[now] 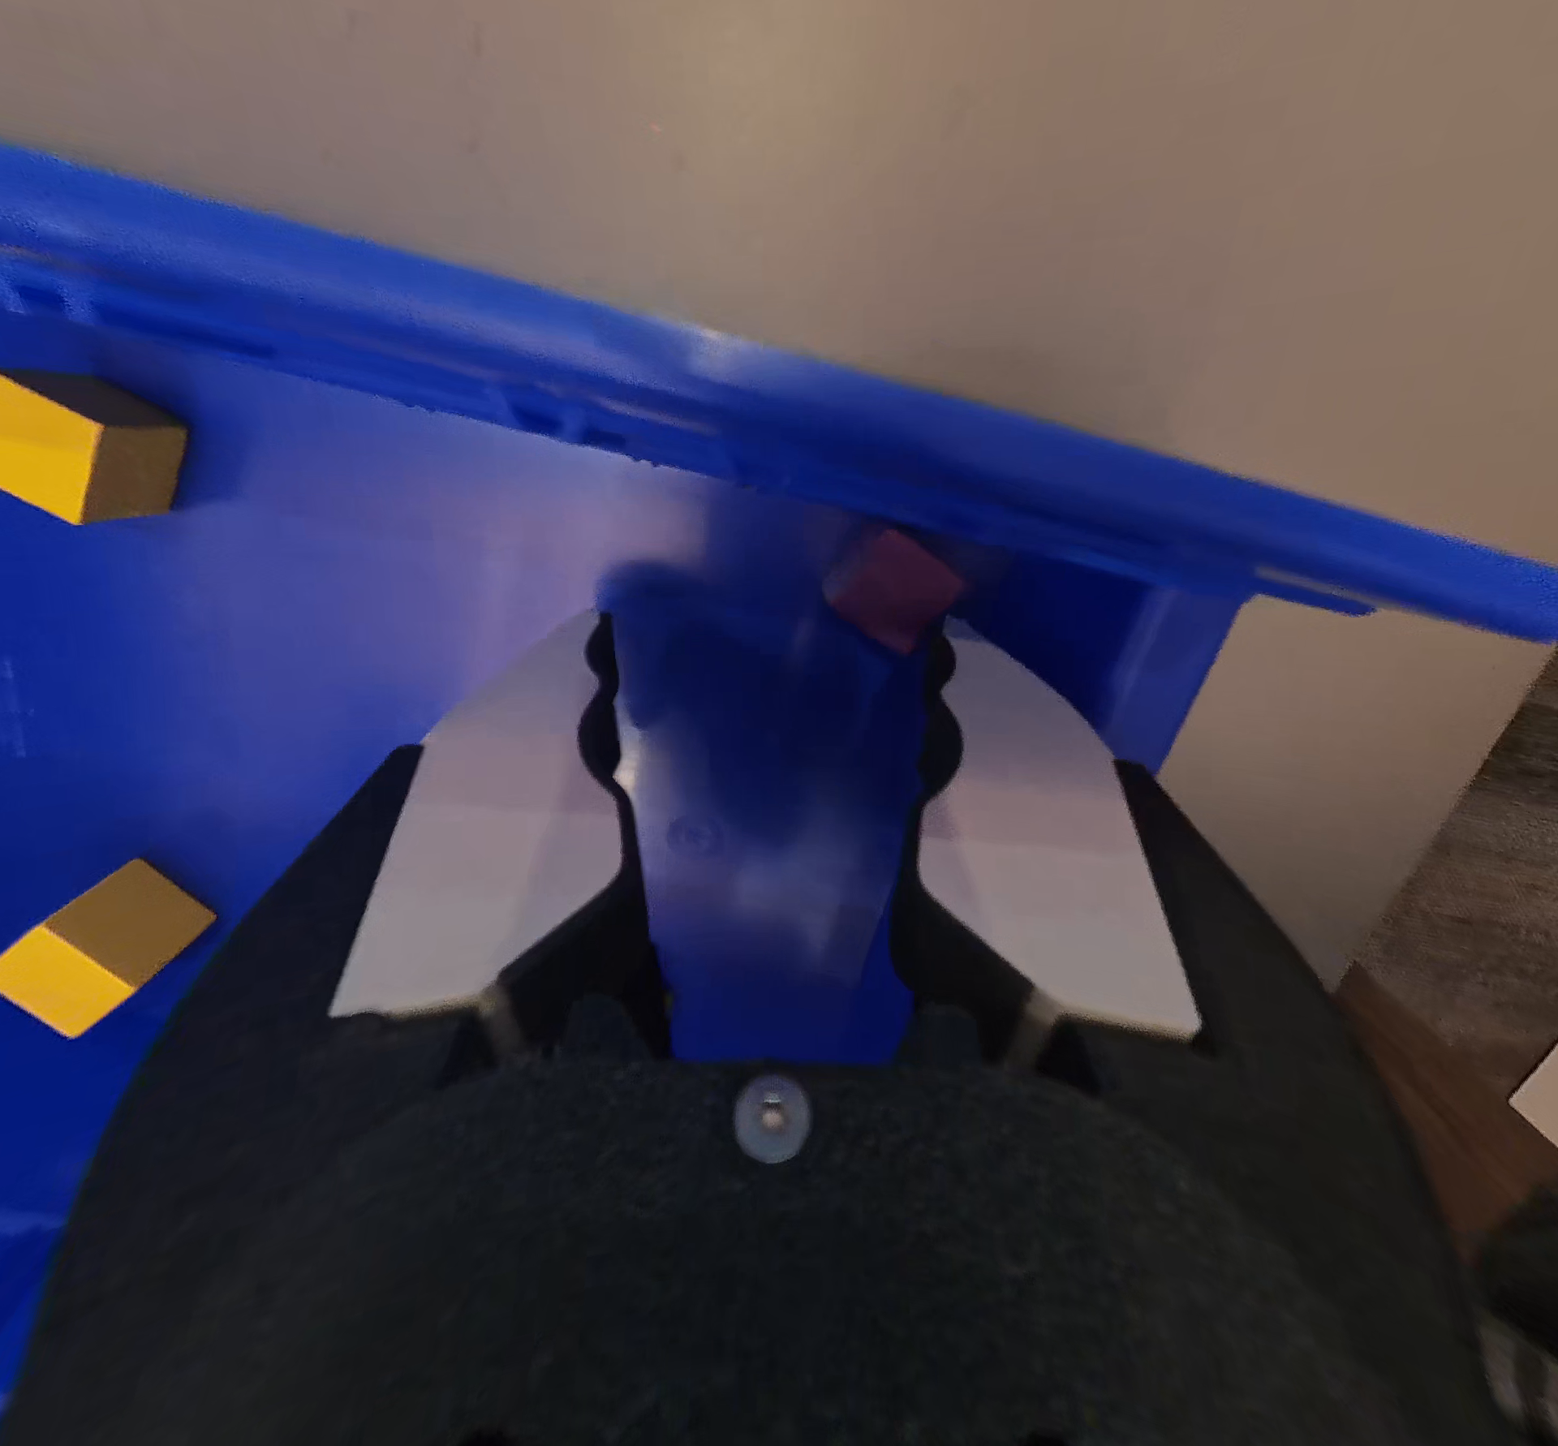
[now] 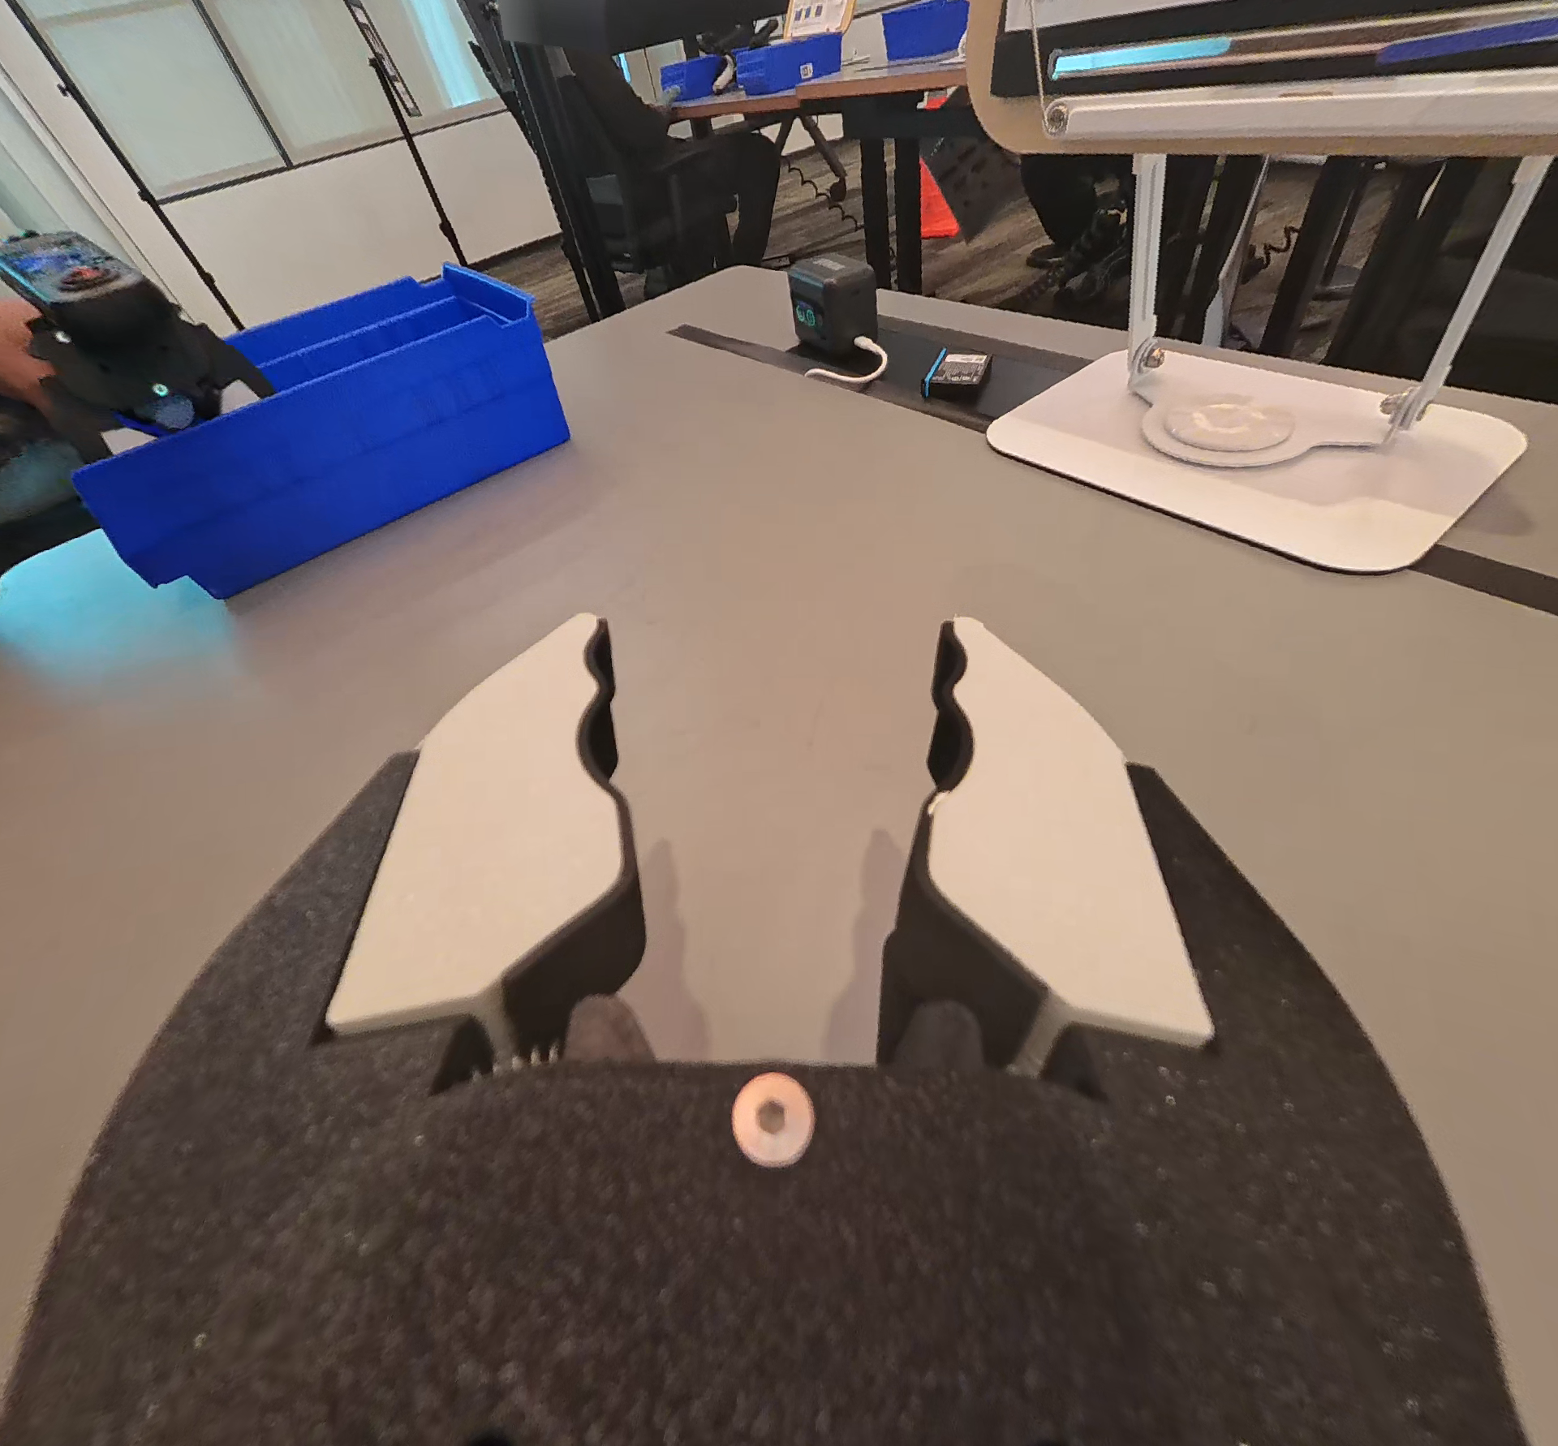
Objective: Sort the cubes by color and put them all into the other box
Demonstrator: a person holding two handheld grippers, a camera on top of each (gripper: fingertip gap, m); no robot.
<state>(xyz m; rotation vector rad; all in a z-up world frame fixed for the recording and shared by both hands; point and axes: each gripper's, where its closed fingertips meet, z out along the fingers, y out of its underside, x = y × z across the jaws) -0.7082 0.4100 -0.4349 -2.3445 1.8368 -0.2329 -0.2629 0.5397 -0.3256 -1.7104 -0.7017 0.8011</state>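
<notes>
My left gripper (image 1: 771, 630) is open inside a blue box (image 1: 843, 428), its fingers low over the box floor. A dark red cube (image 1: 894, 589) lies just beyond the right fingertip (image 1: 995, 697), near the box's far wall. Two yellow cubes lie at the left, one farther (image 1: 88, 449) and one nearer (image 1: 105, 942). My right gripper (image 2: 771, 630) is open and empty, hovering over the grey table (image 2: 759, 529). In the right wrist view the blue box (image 2: 337, 428) stands at the left with the left gripper (image 2: 160, 394) dipped into it.
A white stand base (image 2: 1248, 470) carrying a board with a printed sheet stands at the right back. A small black device (image 2: 830, 301) with a white cable and a flat black pack (image 2: 957, 373) lie on a dark strip. Other desks with blue boxes stand behind.
</notes>
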